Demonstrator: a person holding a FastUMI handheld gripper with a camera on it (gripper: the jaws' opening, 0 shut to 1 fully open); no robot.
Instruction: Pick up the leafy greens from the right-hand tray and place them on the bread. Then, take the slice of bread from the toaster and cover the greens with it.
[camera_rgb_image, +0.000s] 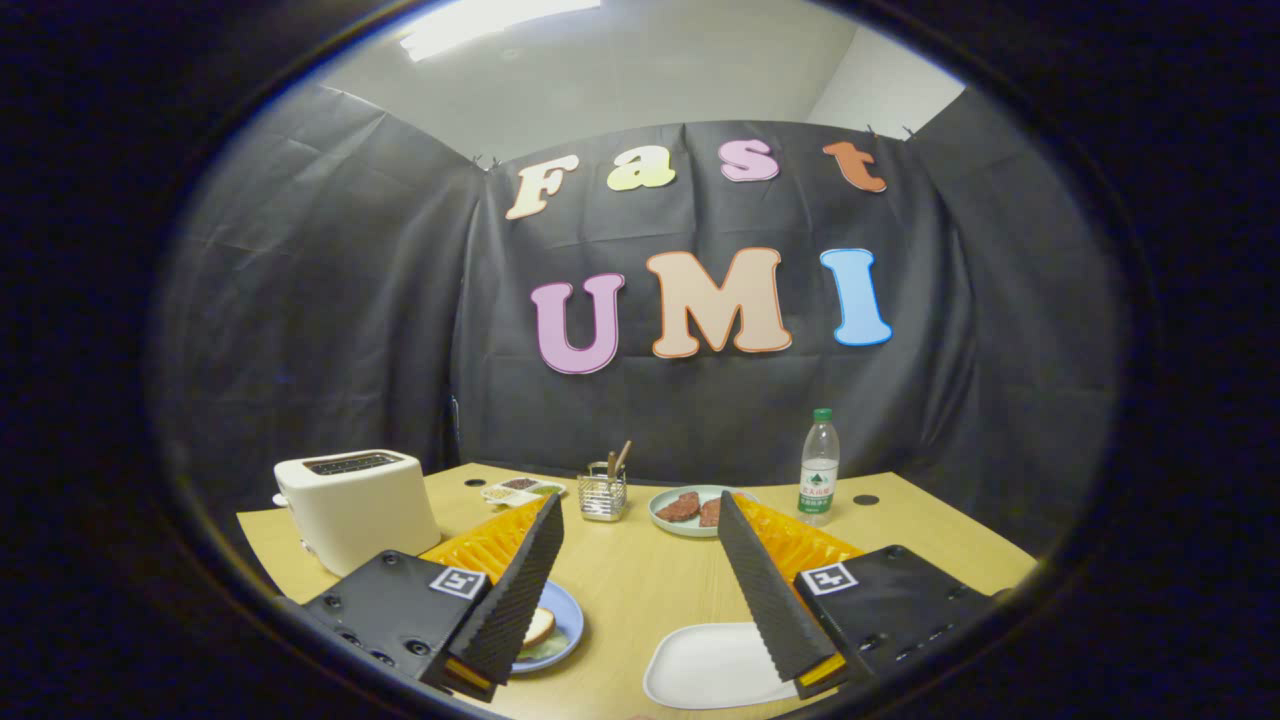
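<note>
Toaster (357, 507), cream-coloured, stood at the tabletop's (640, 580) left edge, its slots dark; whether bread sat inside could not be told. Just right of it, partly behind the left finger, lay a blue plate (562, 630) carrying a slice of bread (539, 627) with what may have been pale greens (545, 650) showing under it, though the finger hid most of it. The gripper (640, 520) was held above the table with its fingers spread wide and nothing between them. Beyond the fingers, toward the far edge, sat a small divided dish (522, 490), a wire holder (603, 496) with utensils, a pale green plate (690, 512) bearing dark red patties (680, 506), and a clear water bottle (818, 468). Near the front edge, a white tray (705, 665) lay beside and partly under the right finger.
</note>
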